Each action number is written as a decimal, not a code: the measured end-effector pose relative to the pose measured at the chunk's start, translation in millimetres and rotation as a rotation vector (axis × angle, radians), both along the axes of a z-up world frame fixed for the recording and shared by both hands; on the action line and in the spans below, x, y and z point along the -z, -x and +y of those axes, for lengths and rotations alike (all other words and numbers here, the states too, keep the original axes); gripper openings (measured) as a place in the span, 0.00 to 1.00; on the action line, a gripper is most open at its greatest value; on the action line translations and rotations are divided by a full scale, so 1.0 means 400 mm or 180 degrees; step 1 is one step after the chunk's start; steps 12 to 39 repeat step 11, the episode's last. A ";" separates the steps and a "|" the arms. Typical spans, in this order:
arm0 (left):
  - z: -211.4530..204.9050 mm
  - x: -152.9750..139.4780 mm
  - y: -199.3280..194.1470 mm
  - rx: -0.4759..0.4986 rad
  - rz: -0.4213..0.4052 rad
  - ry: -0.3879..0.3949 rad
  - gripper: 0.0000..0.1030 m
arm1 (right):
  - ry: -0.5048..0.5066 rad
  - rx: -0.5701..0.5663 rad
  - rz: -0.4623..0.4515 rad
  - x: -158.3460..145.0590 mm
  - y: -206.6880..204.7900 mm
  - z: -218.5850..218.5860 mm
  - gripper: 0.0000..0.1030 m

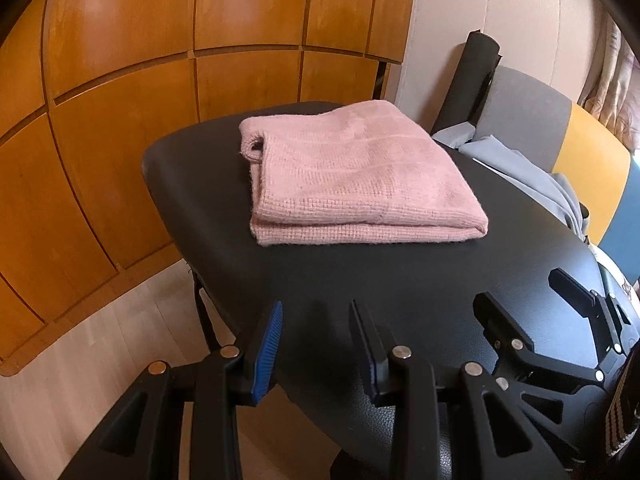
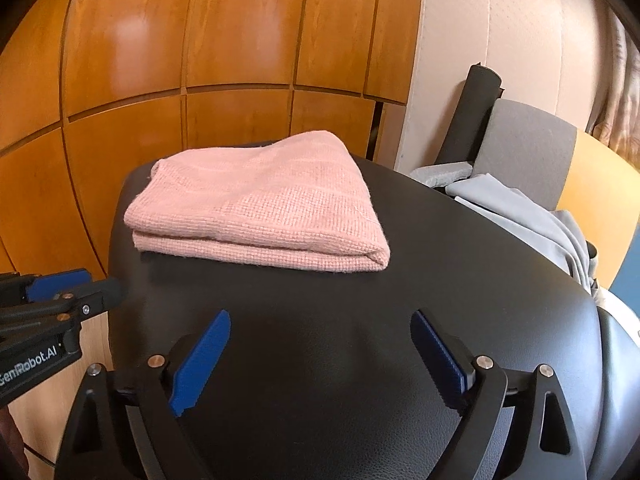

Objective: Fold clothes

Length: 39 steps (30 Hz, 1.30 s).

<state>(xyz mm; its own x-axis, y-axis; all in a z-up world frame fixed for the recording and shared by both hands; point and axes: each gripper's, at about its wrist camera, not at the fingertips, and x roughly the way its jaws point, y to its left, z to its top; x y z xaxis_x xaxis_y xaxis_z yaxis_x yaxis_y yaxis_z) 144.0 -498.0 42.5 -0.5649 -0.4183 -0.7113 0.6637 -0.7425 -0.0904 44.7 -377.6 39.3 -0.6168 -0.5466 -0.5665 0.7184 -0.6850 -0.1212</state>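
Filling most of both views, the black table (image 2: 360,340) carries the folded pink garment (image 2: 260,216) at its far end, while the right gripper (image 2: 320,354) and left gripper (image 1: 316,344) hover near its front edge, both parted and empty.

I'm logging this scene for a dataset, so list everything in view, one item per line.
pink knitted cloth: one, pink, folded, on the far part of the black table
black table: one, black, centre
grey clothes: a pile, grey, off the table's right edge
black roll: one, black, leaning on the cream wall at right
wooden panels: several, orange-brown, behind and to the left
left gripper: one, black with blue pads, near edge of the table, open, nothing between the fingers
right gripper: one, same build, open wide, empty
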 end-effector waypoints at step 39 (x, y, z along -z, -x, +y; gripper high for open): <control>0.015 -0.010 -0.003 -0.0090 -0.0005 0.0299 0.32 | -0.0053 -0.0014 0.0057 0.005 -0.009 0.002 0.90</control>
